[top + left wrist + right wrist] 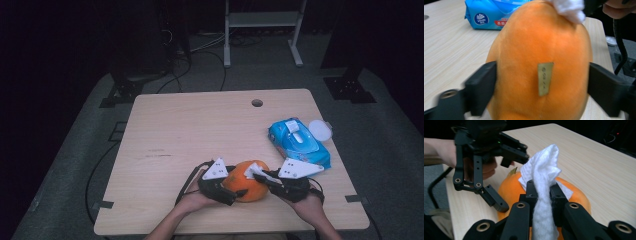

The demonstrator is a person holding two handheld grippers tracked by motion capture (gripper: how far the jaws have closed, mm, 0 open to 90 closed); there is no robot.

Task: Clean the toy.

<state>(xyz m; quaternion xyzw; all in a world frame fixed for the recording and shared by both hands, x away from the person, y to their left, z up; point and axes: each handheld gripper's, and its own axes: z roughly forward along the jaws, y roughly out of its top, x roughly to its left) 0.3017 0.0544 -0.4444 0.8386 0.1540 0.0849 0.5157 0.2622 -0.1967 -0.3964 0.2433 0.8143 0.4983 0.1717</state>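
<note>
From above, a plush orange pumpkin-shaped toy [247, 181] sits near the front edge of the pale wooden surface [190, 130], between the two tools. The left hand-held gripper [231, 192] comes at it from the left, its black jaws reaching along the toy's near side. The right hand-held gripper [260, 176] comes from the right with a crumpled white wipe [251, 171] at its tip, lying on the toy's top. Well behind, toward the right edge of the surface, lies a blue soft pack of wet wipes [298, 142], with a small round white lid [320, 130] just beside its far corner.

In the left gripper view, the orange toy stands very close, and one black jaw is at each flank of it. The jaws are spread wide around the toy; the left one looks to touch the fuzzy side and the right one sits at the very edge, but I cannot tell whether they press on it. A small tan fabric tag [545, 78] is on the side facing the camera. The white wipe rests on the toy's crown at upper right, and the blue pack lies on the surface behind.

In the right gripper view, the two jaws are pressed together on the white wipe, pinching it by its middle so that a twisted tuft stands up above them. The orange toy is just beyond and below the jaw tips. The left hand-held gripper hangs over the toy's far left side, jaws apart.
</note>
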